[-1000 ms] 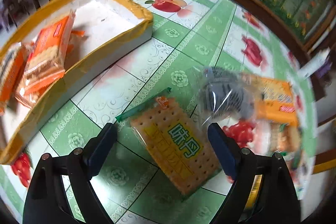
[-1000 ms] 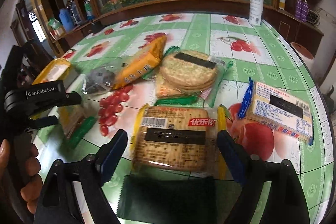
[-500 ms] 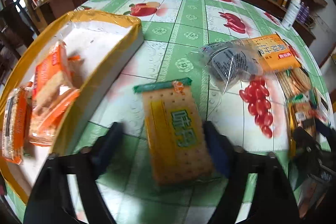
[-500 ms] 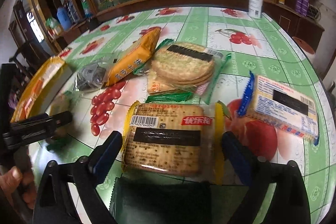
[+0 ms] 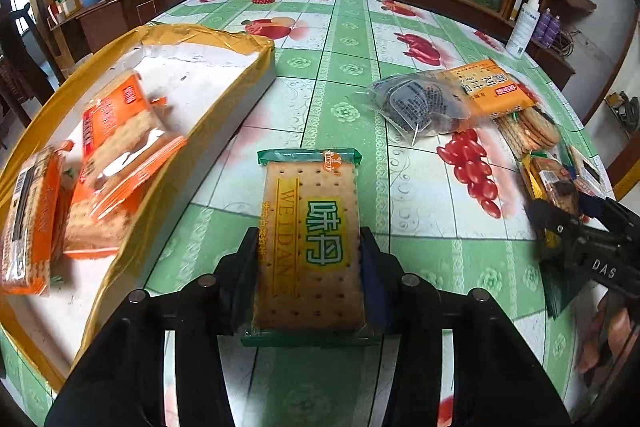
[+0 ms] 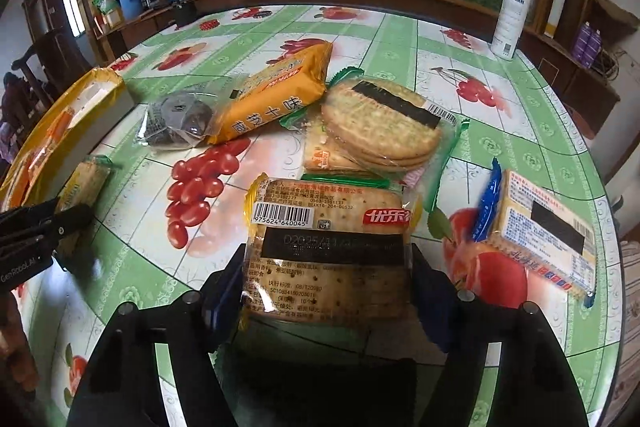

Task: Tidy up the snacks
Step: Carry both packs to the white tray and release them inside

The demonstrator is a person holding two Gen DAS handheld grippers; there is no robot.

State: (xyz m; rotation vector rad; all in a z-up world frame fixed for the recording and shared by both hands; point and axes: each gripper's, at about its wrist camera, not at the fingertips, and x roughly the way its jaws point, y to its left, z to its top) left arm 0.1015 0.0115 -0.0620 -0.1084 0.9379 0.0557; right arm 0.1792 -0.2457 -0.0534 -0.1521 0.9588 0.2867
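Observation:
A yellow and green cracker pack [image 5: 310, 227] lies on the fruit-print tablecloth beside a yellow-rimmed white tray [image 5: 208, 35]. My left gripper [image 5: 308, 247] is shut on it, both pads against its long sides. Two orange cracker packs [image 5: 120, 131] lie in the tray. In the right wrist view a brown cracker pack with a barcode [image 6: 328, 223] sits between the jaws of my right gripper [image 6: 326, 267], which are closing with both pads touching its wrapper. The left gripper [image 6: 60, 223] shows at the left edge of that view.
Behind the barcode pack lie a round-cracker pack [image 6: 380, 123], an orange pack [image 6: 272, 99] and a clear bag of dark cookies [image 6: 176, 119]. A blue-edged pack [image 6: 548, 231] sits to the right. A white spray bottle [image 6: 510, 19] stands at the far table edge.
The left gripper rolled in line with the yellow-green pack and its jaws closed onto it. The right gripper's jaws, wide before, closed in against the barcode pack.

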